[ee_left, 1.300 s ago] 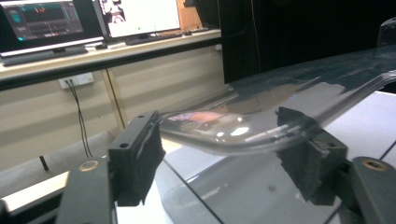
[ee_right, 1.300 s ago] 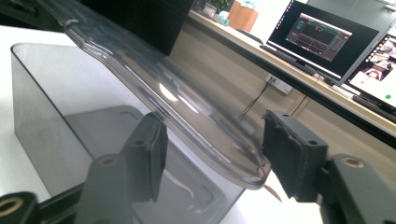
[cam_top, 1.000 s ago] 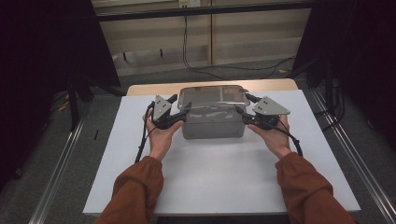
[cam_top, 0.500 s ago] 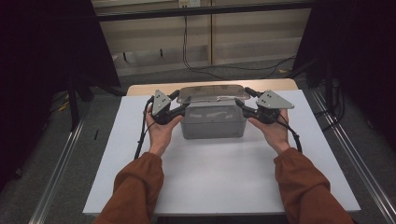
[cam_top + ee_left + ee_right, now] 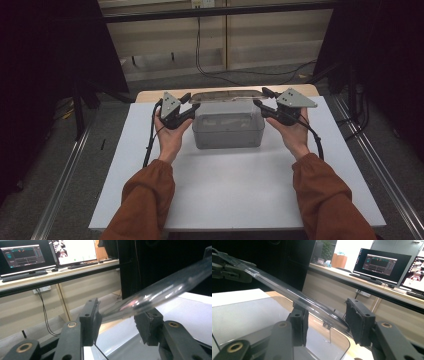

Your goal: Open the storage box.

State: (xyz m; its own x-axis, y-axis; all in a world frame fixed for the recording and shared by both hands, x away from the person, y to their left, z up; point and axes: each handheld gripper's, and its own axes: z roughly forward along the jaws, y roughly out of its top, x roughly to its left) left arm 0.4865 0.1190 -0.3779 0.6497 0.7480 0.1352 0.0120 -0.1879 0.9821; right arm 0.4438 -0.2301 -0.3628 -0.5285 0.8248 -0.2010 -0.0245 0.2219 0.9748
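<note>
A clear plastic lid (image 5: 227, 95), thin, flat and glossy with rounded corners, is seen lifted just above a translucent grey rectangular box (image 5: 228, 131), which stands on a smooth white board (image 5: 235, 195) laid over the wooden bench (image 5: 150, 95). The box has soft rounded edges and slightly frosted walls. Taking the box as the landmark, the lid is held above its far rim, tilted so that it is viewed nearly edge-on, and it is spanned between the two tools. The left tool (image 5: 187, 106), of matt black plastic with a grey three-cornered plate on top, is held at the box's left upper corner; its jaws have just been closing, and in the left gripper view the lid's end (image 5: 140, 303) lies between the ribbed black pads, resting on one of them, though whether both pads press on it cannot be told. The right tool (image 5: 261, 102) is held at the box's right upper corner; its jaws have also just been closing, and in the right gripper view the lid's edge (image 5: 312, 303) passes between the jaws, a gap being seen beside the far pad. Both hands are cupped beneath the tools, palms turned inward toward the box, and the rust-coloured sleeves are extended from the near edge of the bench.
</note>
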